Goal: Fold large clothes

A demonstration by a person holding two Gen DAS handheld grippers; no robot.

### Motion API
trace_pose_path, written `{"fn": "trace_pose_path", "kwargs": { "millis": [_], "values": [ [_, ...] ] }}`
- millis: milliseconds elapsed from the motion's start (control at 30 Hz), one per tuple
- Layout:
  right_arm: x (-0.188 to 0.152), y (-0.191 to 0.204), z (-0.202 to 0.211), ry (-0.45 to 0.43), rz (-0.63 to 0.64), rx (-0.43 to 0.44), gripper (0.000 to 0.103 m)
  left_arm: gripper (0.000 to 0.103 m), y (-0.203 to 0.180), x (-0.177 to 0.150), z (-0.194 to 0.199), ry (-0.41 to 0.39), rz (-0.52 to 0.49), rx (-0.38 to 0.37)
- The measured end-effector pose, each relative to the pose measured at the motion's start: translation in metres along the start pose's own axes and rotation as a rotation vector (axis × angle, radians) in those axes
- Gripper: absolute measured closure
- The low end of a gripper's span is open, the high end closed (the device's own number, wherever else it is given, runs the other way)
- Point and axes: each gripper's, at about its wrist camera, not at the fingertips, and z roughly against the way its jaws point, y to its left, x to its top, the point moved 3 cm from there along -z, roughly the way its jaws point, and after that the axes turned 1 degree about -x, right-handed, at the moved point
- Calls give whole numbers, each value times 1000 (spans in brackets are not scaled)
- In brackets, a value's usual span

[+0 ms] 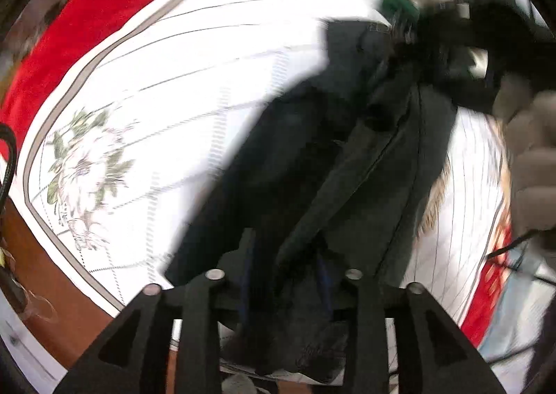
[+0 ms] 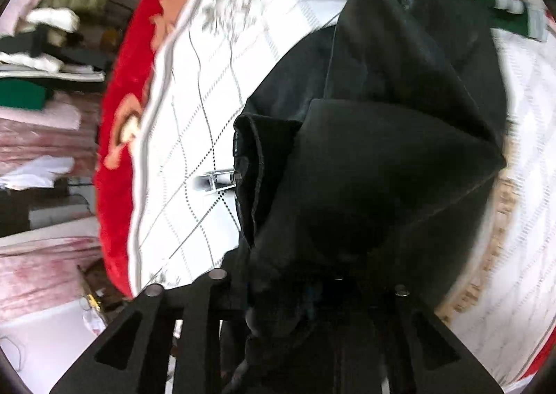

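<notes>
1. Left wrist view: dark cloth of the black garment point(image 1: 333, 164) runs from between the fingers of the left gripper point(image 1: 283, 289) up and away over the white quilted bedspread point(image 1: 180, 88). The jaws look clamped on a bunched edge, with fabric filling the gap. A gloved hand point(image 1: 531, 164) shows at the right margin. The picture is blurred, so the seam held cannot be told.

2. Right wrist view: the right gripper point(image 2: 302, 293) is largely buried under the same garment, which drapes over its fingers and hangs above the bedspread; a sleeve cuff point(image 2: 253, 168) opens to the left. Fabric appears pinched between the jaws. A red blanket point(image 2: 118, 137) borders the bed.

3. Risk, as I judge it: thick bunched cloth may slip from either grip mid-lift, and the loose sleeve could tuck underneath, spoiling the fold.
</notes>
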Motion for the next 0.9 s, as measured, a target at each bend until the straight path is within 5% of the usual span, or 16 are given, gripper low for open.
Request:
{"fn": "trace_pose_path", "kwargs": {
  "millis": [33,100,133,167,267,333,400,467,533,633,767,900],
  "values": [
    [3,4,-12,14,-14,7,67,69,16,4,4,-19,31,20],
    [11,13,-31,53,-23,45,46,49,35,9,11,-52,60,36],
    [11,14,-33,58,-23,84,43,24,42,10,15,-66,76,39],
    [14,16,-29,60,-11,163,36,12,45,10,17,-74,86,39],
    [12,8,-2,62,16,414,36,11,39,8,11,-78,85,36],
    [10,-18,26,20,6,481,36,11,25,8,-2,-60,54,67],
    [10,-64,55,-73,-20,400,36,11,16,11,-15,-64,31,114],
    [12,-122,70,-132,-83,226,36,11,14,17,-34,-58,-18,235],
    [15,-165,69,-135,-152,162,36,11,21,17,-63,-12,-48,340],
    [22,-214,41,-78,-234,200,35,9,37,20,-75,19,14,296],
    [32,-215,-3,-34,-214,397,38,9,41,24,-61,11,-1,325],
    [16,-214,9,-131,-229,340,71,9,46,23,-28,-24,13,358]
  ]
}}
